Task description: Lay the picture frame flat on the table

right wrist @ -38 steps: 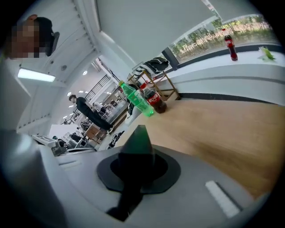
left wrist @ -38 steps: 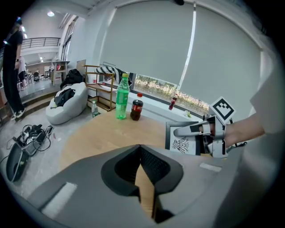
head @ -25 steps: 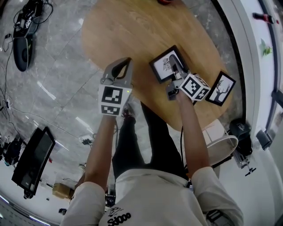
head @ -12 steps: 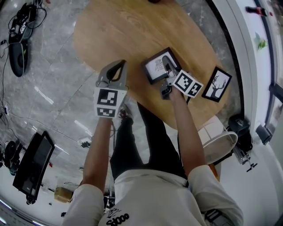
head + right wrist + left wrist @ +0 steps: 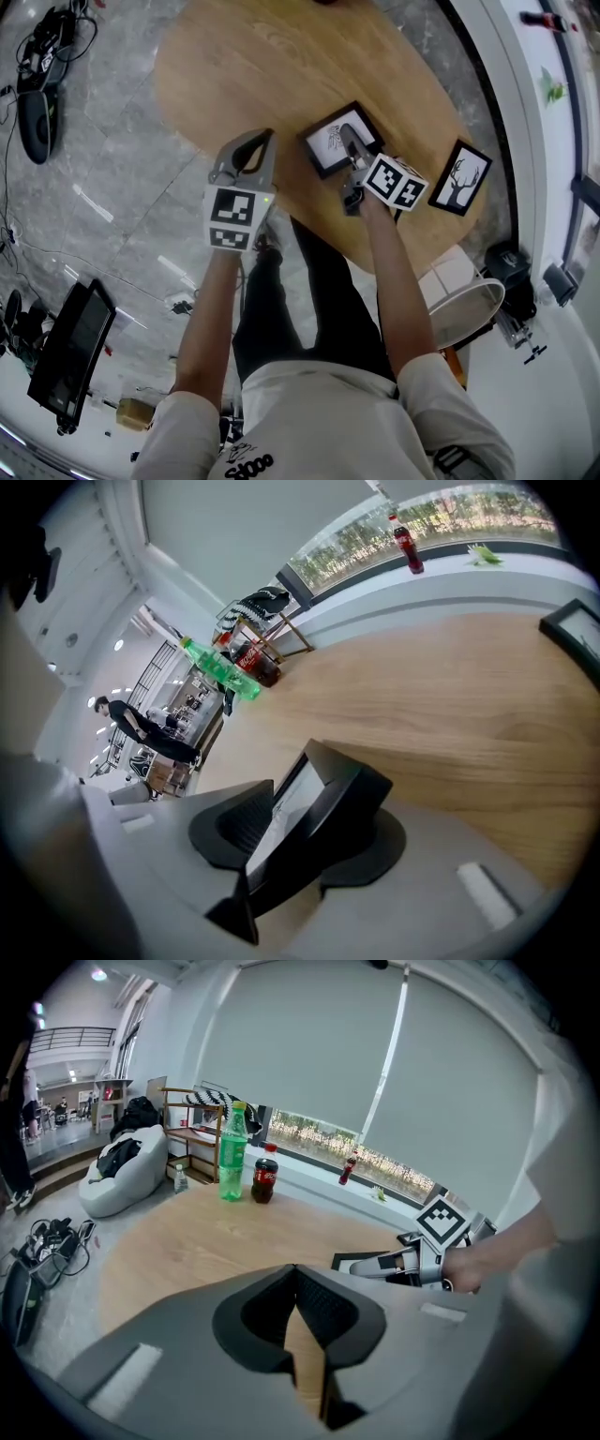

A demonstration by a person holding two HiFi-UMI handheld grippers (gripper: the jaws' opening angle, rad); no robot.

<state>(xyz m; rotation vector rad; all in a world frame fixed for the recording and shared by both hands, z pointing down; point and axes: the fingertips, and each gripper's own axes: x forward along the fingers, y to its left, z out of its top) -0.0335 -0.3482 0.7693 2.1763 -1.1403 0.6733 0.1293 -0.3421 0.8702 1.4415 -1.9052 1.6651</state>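
A black picture frame [image 5: 328, 141] with a white bird print lies low on the oval wooden table [image 5: 281, 66], near its front edge. My right gripper [image 5: 350, 134] straddles the frame's right side. Its jaws are opening, and the frame [image 5: 305, 808] stands between them with a gap at the left pad [image 5: 246, 822]. In the left gripper view the frame [image 5: 361, 1262] shows as a flat dark strip on the tabletop. My left gripper [image 5: 264, 139] hovers at the table's left front edge, shut and empty, its fingertips [image 5: 293, 1271] meeting.
A second black frame [image 5: 459, 178] with a tree print lies at the table's right edge. A green bottle [image 5: 232, 1152] and a cola bottle [image 5: 264, 1174] stand at the table's far side. Stone floor with cables [image 5: 56, 37] surrounds the table; a white bin [image 5: 464, 314] sits at right.
The right gripper's jaws have spread apart around the frame. The frame and right gripper shifted slightly left early on, then stayed put. The left gripper barely moved.
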